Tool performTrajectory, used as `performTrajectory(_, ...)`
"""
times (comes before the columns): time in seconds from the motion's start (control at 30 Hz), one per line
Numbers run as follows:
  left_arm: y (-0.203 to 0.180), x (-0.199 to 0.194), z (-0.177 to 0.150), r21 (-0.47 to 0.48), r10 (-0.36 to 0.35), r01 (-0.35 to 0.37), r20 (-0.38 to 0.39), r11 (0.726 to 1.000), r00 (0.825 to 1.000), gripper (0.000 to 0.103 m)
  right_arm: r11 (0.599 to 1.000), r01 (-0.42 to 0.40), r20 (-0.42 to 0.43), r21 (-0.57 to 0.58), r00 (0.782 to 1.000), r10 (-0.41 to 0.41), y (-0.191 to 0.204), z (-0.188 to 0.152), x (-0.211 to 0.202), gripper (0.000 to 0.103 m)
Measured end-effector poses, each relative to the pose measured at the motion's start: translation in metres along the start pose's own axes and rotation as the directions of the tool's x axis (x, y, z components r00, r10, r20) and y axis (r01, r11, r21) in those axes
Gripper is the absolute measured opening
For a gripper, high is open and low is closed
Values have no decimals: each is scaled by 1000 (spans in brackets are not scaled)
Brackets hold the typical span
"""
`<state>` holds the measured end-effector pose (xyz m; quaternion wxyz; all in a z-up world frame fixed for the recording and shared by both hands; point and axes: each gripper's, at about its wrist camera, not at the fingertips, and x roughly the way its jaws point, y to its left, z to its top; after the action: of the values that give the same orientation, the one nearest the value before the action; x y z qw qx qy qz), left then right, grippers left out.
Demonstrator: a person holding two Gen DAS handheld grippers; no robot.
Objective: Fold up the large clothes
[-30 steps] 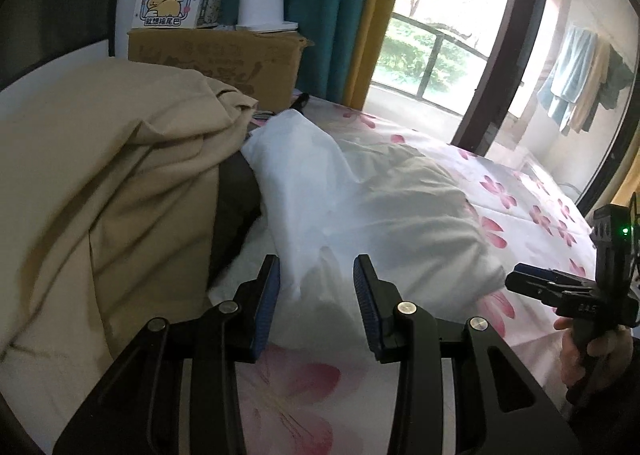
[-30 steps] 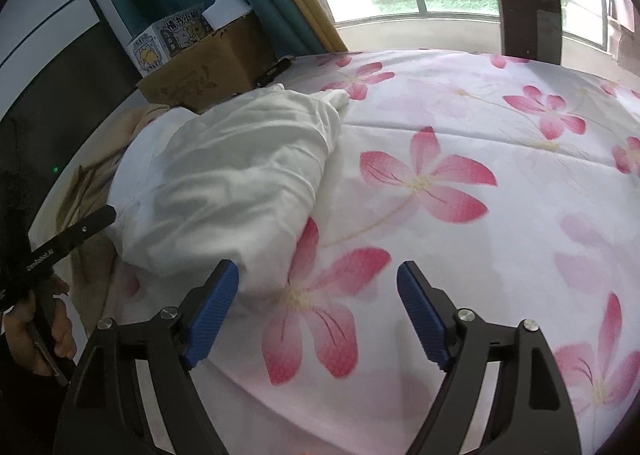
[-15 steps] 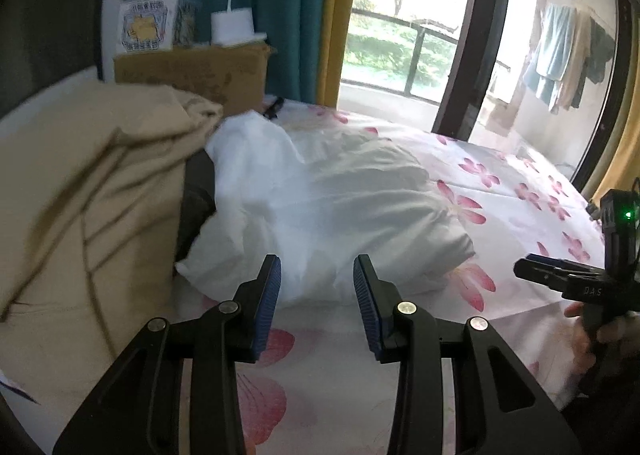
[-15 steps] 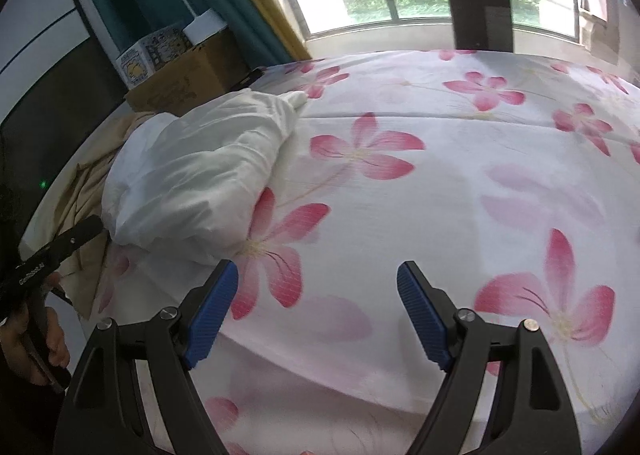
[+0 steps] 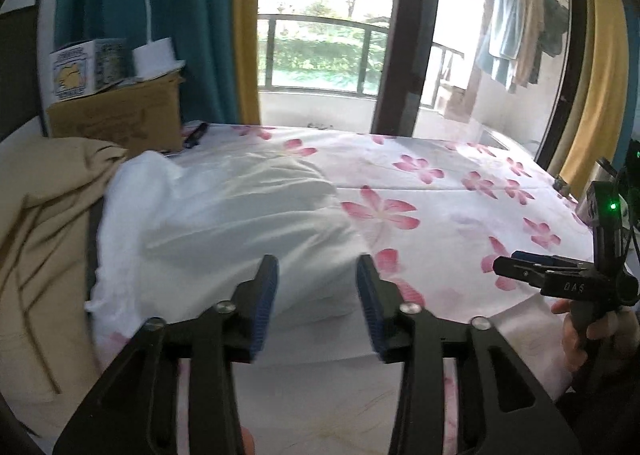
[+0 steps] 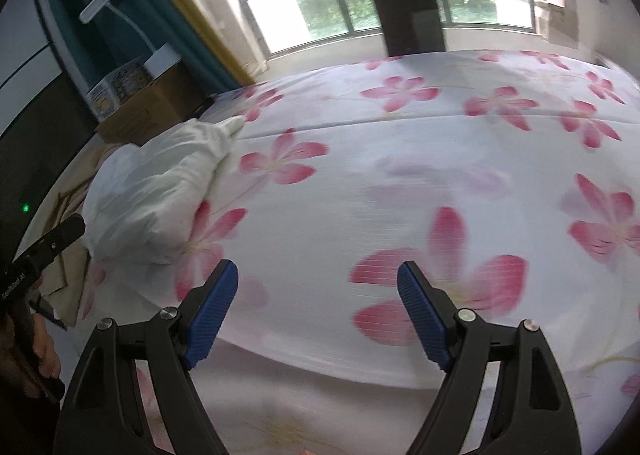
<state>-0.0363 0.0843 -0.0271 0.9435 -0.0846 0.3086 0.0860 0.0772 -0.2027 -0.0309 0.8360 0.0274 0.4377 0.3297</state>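
Daylight from the balcony window [image 5: 320, 51] falls across a bed [image 5: 460, 191] under a white sheet printed with pink flowers, and most of that sheet lies bare, which suits it as a surface for spreading something large. On the bed's left side sits a bunched white garment [image 5: 224, 223], heaped instead of laid flat, with a beige cloth [image 5: 44, 223] piled just beside it further left; a dark strip shows between the two (what it belongs to cannot be told). Behind them a cardboard box [image 5: 116, 115] carries a small printed carton [image 5: 80, 69] and a white lamp base [image 5: 154, 57].

The left tool [image 5: 316, 307] hovers near the near edge of the white garment with its blue pads apart and nothing between them, aimed at the heap as if to take an edge. The right tool [image 6: 316, 311] is spread wide and empty over the bare floral sheet, well apart from the garment, which lies to its far left [image 6: 160, 191]. In my judgement this placing leaves the right side free to receive cloth once the left tool draws it out. Folding has not begun; the garment first needs lifting and flattening.
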Motion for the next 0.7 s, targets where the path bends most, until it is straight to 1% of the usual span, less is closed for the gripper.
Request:
performTrajectory(0.03, -4, 3, 1, 4, -7, 7, -2, 1000, 1000, 59, 1000, 12, 7, 4, 1000, -12, -4, 0, -3, 82)
performTrajectory(0.2, -25, 15, 4, 36, -16, 16, -17, 999, 1000, 62, 992, 123, 48, -10, 991, -123, -22, 4, -20, 82)
performTrajectory(0.33, -36, 21, 10, 31, -33, 34, -5, 999, 999, 66, 983, 180, 83, -28, 981, -177, -33, 10, -34, 82)
performTrajectory(0.47, -51, 25, 21, 55, -25, 23, 31, 998, 999, 71, 974, 223, 119, -29, 969, -218, -44, 17, -49, 82)
performTrajectory(0.6, -63, 24, 35, 83, -38, 32, 74, 996, 997, 72, 967, 252, 163, -28, 956, -245, -52, 27, -65, 82)
performTrajectory(0.7, -71, 19, 45, 107, -11, -3, 124, 994, 992, 72, 961, 274, 195, -37, 945, -262, -52, 35, -76, 82)
